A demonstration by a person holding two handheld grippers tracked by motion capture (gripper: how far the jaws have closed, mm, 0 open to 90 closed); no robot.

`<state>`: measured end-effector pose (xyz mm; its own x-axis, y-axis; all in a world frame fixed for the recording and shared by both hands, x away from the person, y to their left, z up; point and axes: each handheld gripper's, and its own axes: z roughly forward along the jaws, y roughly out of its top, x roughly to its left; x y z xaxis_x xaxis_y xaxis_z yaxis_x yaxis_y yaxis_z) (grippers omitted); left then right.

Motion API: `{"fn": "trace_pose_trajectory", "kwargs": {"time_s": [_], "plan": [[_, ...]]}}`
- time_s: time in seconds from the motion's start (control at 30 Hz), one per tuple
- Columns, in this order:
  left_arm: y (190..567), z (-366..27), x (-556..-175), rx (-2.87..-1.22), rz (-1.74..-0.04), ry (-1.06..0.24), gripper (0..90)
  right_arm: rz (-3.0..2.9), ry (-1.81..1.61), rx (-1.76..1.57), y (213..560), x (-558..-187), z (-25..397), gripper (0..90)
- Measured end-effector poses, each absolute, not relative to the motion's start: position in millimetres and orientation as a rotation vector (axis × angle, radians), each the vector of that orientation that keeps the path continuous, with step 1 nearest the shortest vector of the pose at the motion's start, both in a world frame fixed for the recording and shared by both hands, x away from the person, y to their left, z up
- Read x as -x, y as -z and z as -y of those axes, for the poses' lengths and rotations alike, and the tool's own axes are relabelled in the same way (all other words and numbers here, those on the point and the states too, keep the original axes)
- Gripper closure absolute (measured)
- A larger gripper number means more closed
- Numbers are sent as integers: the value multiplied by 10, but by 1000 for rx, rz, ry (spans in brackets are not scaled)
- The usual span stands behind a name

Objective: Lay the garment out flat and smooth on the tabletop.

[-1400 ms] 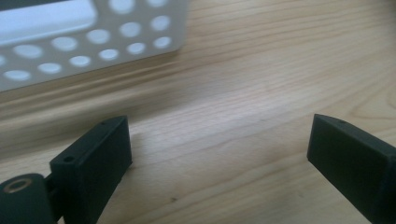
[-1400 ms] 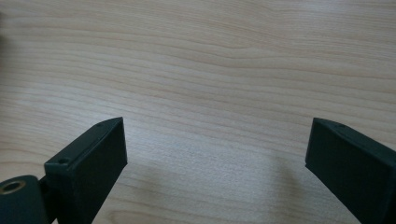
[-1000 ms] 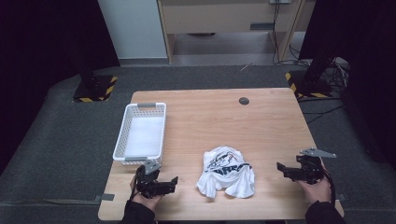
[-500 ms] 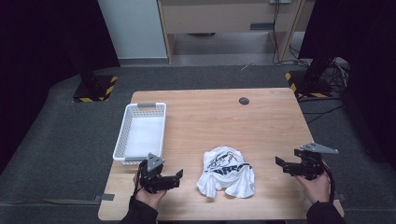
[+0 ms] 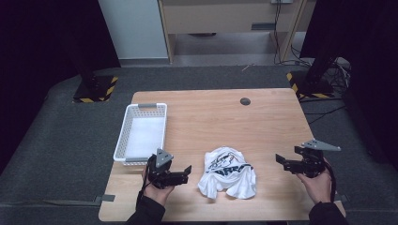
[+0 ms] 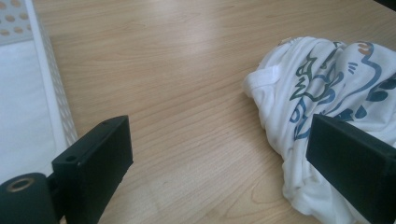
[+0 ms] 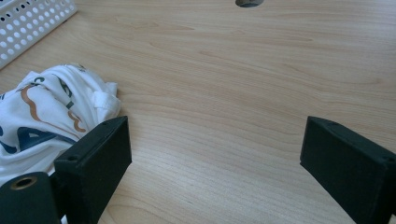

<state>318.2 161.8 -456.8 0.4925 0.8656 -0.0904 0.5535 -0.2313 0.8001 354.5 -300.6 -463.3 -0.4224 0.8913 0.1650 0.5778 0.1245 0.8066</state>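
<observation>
A crumpled white printed cotton T-shirt (image 5: 228,172) lies near the front edge of the light wooden surface (image 5: 220,117), between the left tool (image 5: 186,173) and right tool (image 5: 280,161). Both tools rest with jaws spread apart, gripping nothing. A white perforated plastic basket (image 5: 141,133) sits just beyond the left tool.

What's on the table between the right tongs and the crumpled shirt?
Nothing: in the high view, bare wood lies between the right tongs and the shirt.
</observation>
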Motion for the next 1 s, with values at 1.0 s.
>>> {"fn": "trace_pose_trajectory", "kwargs": {"time_s": [1.0], "plan": [[4552, -1446, -3589, -1889, -1177, -426, 63, -2107, -1246, -1374, 4520, -3794, 2637, 103]]}}
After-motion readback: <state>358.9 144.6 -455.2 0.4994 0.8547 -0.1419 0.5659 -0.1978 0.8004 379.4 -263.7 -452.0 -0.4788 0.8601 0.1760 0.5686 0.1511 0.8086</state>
